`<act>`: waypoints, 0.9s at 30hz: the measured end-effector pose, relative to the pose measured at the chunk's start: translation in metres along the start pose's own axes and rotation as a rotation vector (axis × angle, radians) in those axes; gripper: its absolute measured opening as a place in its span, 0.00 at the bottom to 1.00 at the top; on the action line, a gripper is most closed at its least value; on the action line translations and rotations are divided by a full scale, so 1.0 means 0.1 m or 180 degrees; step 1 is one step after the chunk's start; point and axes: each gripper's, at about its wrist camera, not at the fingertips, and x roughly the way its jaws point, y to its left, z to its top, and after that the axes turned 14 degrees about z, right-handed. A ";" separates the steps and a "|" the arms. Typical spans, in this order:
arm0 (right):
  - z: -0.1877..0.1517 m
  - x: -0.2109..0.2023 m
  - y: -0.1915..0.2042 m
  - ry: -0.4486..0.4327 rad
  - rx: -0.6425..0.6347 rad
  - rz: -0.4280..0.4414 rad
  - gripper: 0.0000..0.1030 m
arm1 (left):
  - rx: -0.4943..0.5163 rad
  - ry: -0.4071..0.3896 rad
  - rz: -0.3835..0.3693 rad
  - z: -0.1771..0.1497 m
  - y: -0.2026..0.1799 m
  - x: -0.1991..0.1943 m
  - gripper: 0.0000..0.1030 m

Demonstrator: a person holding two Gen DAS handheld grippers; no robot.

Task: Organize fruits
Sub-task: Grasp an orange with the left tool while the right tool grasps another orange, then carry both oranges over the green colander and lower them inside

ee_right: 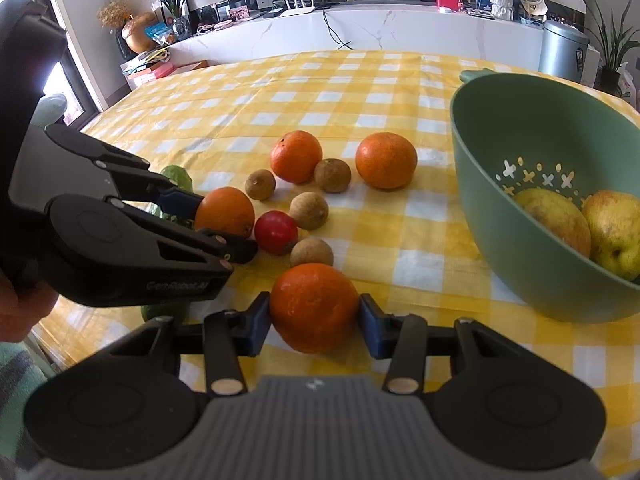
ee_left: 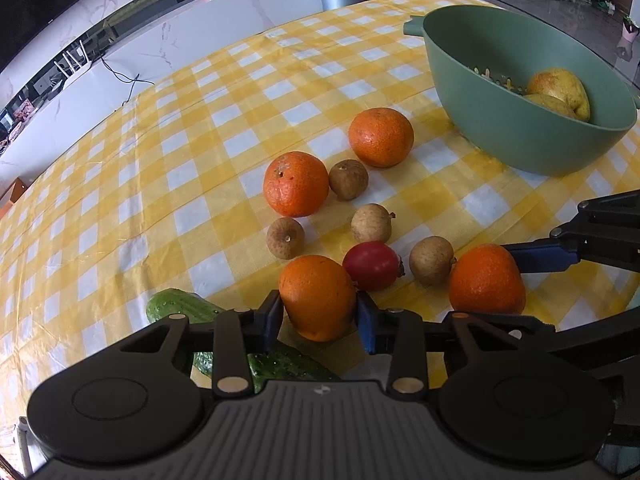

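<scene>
My left gripper (ee_left: 318, 316) is shut on an orange (ee_left: 318, 296) at table level; it also shows in the right wrist view (ee_right: 224, 212). My right gripper (ee_right: 314, 320) is shut on another orange (ee_right: 314, 306), which shows in the left wrist view (ee_left: 486, 280). Two more oranges (ee_left: 296, 184) (ee_left: 380, 136), several small brown fruits (ee_left: 348, 179) and a red fruit (ee_left: 372, 265) lie between them on the yellow checked cloth (ee_left: 200, 152). A green colander bowl (ee_left: 520, 136) at the right holds two yellow-red pears (ee_left: 560, 88).
A cucumber (ee_left: 180, 304) lies under my left gripper, partly hidden. A white counter with clutter and a grey bin (ee_right: 562, 50) stand beyond the table's far edge. The person's hand (ee_right: 24, 308) holds the left gripper at the left.
</scene>
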 end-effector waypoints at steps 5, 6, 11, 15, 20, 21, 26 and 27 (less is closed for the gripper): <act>-0.01 -0.03 0.01 -0.0023 -0.0004 0.0000 0.42 | -0.0108 0.0023 0.0018 0.00 0.04 -0.02 0.41; -0.01 -0.04 0.02 -0.0029 -0.0011 -0.0001 0.42 | -0.0165 0.0028 -0.0007 0.00 0.06 -0.03 0.41; 0.01 -0.11 0.02 -0.0035 0.0010 -0.0013 0.42 | -0.0395 -0.0016 -0.0055 0.01 0.16 -0.16 0.41; 0.01 -0.22 0.05 -0.0058 -0.0024 -0.0008 0.42 | -0.0538 -0.0065 -0.0097 0.02 0.22 -0.32 0.41; 0.04 -0.43 0.10 -0.0147 -0.0092 0.0010 0.42 | -0.0606 -0.0181 -0.0125 0.05 0.23 -0.56 0.41; 0.05 -0.48 0.10 -0.0175 -0.0103 0.0018 0.42 | -0.0625 -0.0203 -0.0133 0.06 0.23 -0.60 0.41; 0.16 -0.77 0.10 -0.0341 -0.0141 0.0016 0.41 | -0.0748 -0.0332 -0.0209 0.14 0.24 -0.83 0.41; 0.18 -0.83 0.09 -0.0375 -0.0155 -0.0007 0.41 | -0.0778 -0.0362 -0.0222 0.17 0.24 -0.88 0.41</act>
